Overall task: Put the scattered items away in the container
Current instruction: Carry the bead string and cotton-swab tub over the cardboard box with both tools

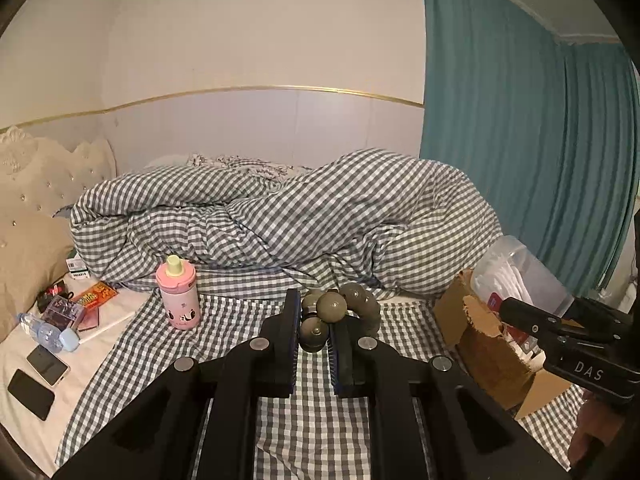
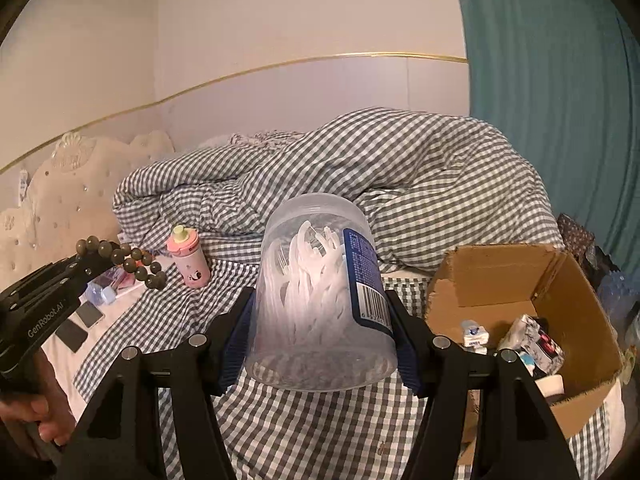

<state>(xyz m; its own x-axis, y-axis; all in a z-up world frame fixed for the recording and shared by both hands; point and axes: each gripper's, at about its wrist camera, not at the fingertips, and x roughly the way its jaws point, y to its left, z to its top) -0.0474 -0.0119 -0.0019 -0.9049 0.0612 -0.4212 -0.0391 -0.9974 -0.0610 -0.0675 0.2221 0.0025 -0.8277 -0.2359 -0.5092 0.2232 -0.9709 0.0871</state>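
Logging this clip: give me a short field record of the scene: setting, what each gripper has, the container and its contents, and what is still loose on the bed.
setting: bed with a grey checked duvet
left gripper: shut on a string of dark beads
right gripper: shut on a clear plastic tub of white floss picks, tub tilted
container: open cardboard box on the bed, to the right
box contents: several small packets, kinds unclear
still loose: pink bottle, water bottle, two phones, small packs near the headboard
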